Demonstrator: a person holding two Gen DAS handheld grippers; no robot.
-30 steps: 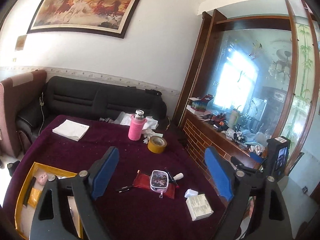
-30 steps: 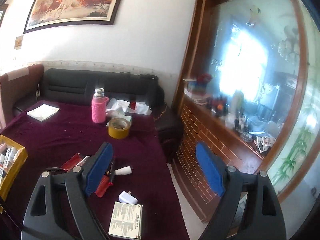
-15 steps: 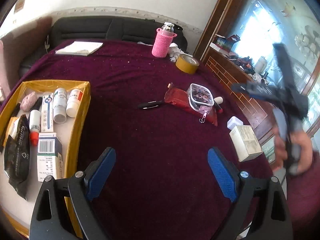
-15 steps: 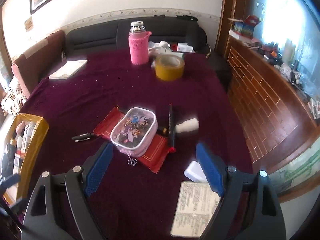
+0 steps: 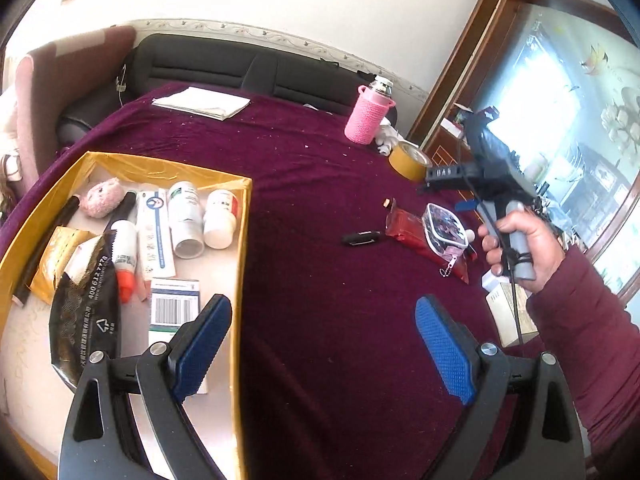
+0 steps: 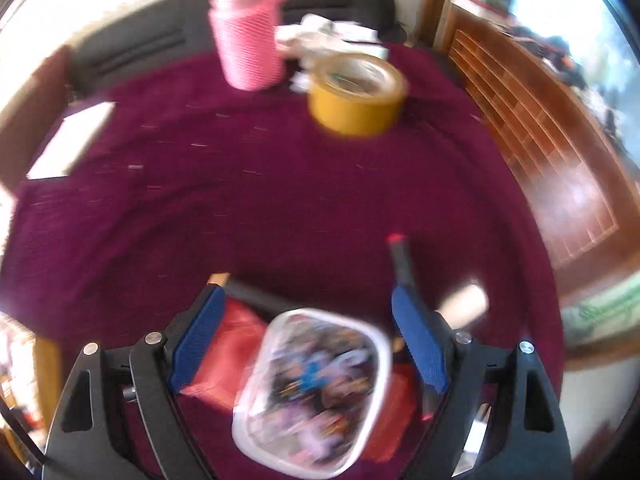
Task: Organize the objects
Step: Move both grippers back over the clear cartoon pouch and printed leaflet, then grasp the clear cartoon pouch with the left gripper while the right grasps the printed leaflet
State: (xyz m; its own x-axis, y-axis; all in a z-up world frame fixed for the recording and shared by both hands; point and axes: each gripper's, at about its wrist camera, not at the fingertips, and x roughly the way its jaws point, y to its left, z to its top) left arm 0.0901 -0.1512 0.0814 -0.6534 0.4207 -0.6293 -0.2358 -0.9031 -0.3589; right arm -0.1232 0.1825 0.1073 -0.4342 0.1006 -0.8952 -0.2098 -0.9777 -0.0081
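A small clear pouch with a cartoon print (image 6: 316, 392) lies on a red packet (image 6: 236, 352) on the purple tablecloth. My right gripper (image 6: 308, 340) is open, low over them, its blue pads either side of the pouch. The right wrist view is blurred. The pouch also shows in the left wrist view (image 5: 444, 228), with the right gripper (image 5: 464, 188) held by a hand above it. My left gripper (image 5: 324, 348) is open and empty, above the right edge of a yellow box (image 5: 240, 248) holding bottles and packets.
A black pen (image 5: 362, 237) lies left of the red packet. A yellow tape roll (image 6: 356, 96) and a pink-sleeved flask (image 6: 248, 36) stand farther back. A white carton (image 5: 508, 316) lies near the table's right edge. A paper stack (image 5: 202, 102) sits at the far side.
My right gripper has dropped down and forward, close over the pouch. My left gripper has shifted slightly, and the hand holding the right gripper now shows clearly in its view.
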